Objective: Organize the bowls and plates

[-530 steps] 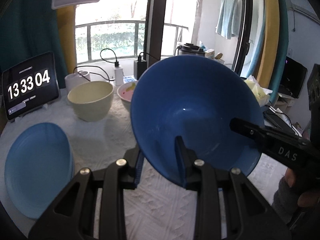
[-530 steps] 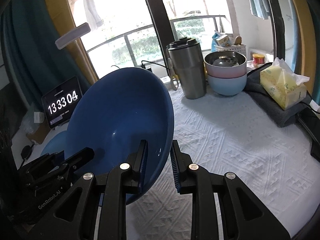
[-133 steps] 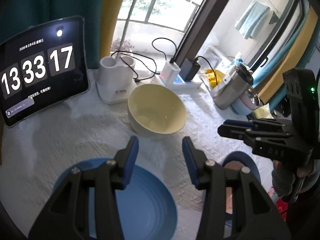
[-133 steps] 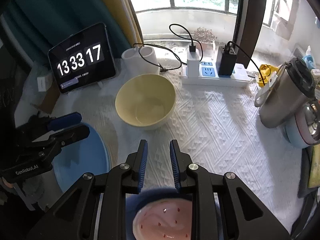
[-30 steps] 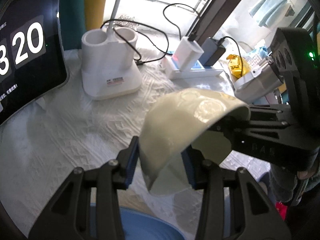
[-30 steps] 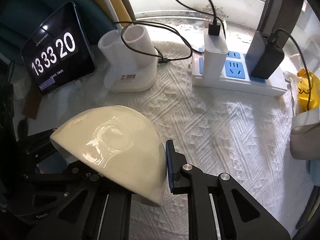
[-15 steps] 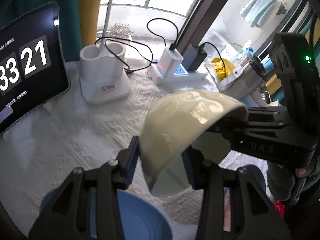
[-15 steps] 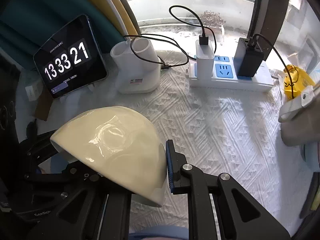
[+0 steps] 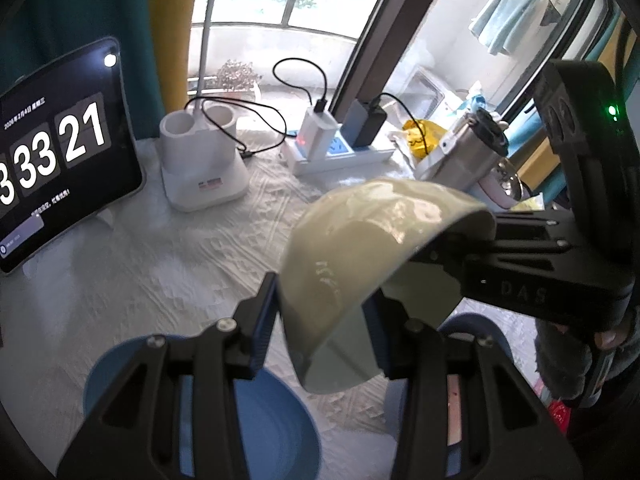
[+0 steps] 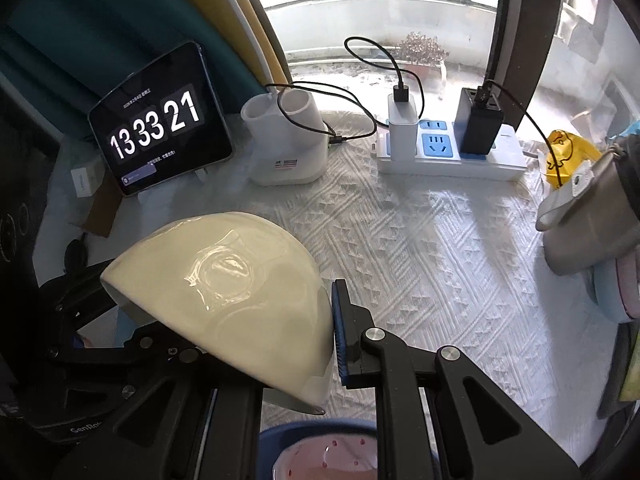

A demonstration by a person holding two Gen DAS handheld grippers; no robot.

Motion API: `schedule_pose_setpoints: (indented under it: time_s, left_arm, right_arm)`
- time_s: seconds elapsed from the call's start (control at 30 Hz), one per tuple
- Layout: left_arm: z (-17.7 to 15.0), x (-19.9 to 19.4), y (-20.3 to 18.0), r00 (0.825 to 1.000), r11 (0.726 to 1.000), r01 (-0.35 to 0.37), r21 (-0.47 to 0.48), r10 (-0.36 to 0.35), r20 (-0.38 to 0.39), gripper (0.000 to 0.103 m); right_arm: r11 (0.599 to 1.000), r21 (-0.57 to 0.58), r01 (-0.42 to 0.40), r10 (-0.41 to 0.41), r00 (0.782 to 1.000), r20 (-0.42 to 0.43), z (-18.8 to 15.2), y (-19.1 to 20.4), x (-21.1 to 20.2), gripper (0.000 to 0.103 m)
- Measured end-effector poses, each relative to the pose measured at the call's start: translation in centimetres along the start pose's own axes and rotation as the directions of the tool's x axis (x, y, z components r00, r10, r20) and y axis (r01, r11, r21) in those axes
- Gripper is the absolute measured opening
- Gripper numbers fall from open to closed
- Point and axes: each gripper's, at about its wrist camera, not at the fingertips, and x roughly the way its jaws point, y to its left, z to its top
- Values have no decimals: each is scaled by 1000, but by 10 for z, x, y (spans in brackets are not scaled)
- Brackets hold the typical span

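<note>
Cream bowl [image 10: 224, 300] held aloft, mouth down, rim pinched by both left claw [image 9: 320, 320] and right claw [image 10: 280, 344]; nested blue-and-pink bowls [image 10: 320, 456] sat directly below, nearer right.

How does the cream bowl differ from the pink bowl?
The cream bowl is lifted and tipped over, gripped at its rim by both the left gripper and the right gripper; the pink bowl sits upright, nested inside a blue bowl, ungripped. Both are round bowls.
</note>
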Motion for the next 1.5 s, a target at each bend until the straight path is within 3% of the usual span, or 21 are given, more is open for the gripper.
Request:
schedule_pose_setpoints:
  time_s: [0.87,1.5]
  left_arm:
    - [-33,-27,-63,1000,995,7,104,-7,-2,42]
    - [-67,-5,-107,996,982,21,188,-4,-91,42]
  right_arm:
    - [1000,3,8,-8,999,45,-58,-11,-55,14]
    - [999,35,14,-15,1000,25,-108,-42,-63,16]
